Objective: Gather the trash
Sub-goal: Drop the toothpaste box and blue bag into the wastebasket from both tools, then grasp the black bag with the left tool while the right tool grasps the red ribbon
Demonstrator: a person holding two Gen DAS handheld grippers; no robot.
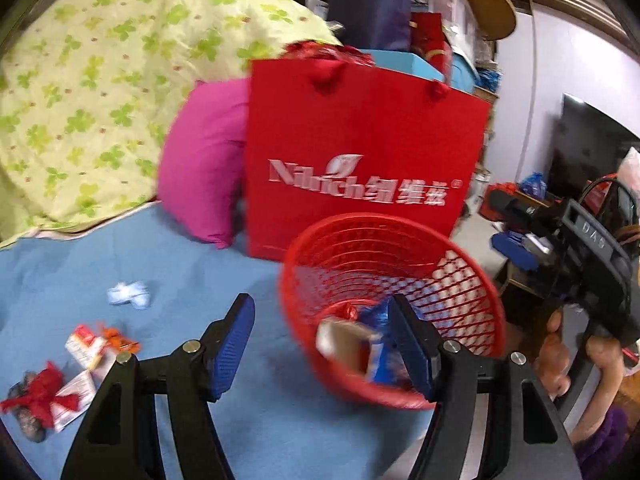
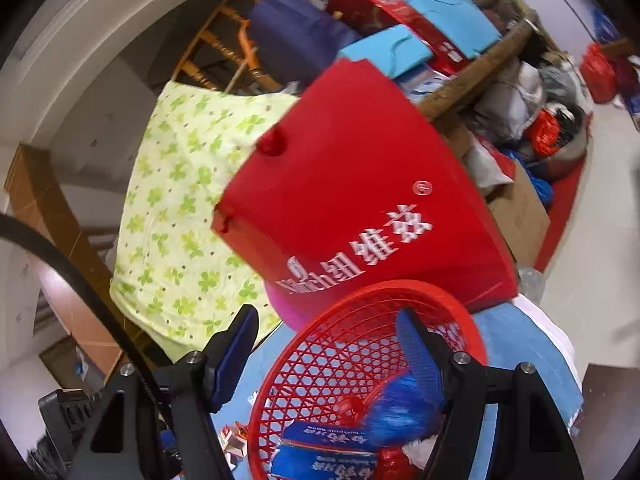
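Note:
A red mesh basket [image 1: 460,312] stands on a blue sheet [image 1: 120,264] and holds blue wrappers, a small box [image 1: 344,340] and red scraps. My left gripper [image 1: 320,344] is open and empty over the basket's near rim. On the sheet to its left lie a crumpled white tissue [image 1: 128,294], small red-and-white packets [image 1: 86,344] and a red bow [image 1: 42,394]. In the right wrist view my right gripper [image 2: 326,356] is open and empty above the same basket [image 2: 320,360], with blue wrappers [image 2: 332,440] inside. The right gripper also shows in the left wrist view [image 1: 580,248].
A red paper bag [image 1: 360,152] stands just behind the basket, with a pink pillow [image 1: 204,160] and a green-patterned quilt [image 1: 100,80] to its left. Boxes and bags [image 2: 420,32] are piled behind. The bed edge drops off to the right [image 2: 552,332].

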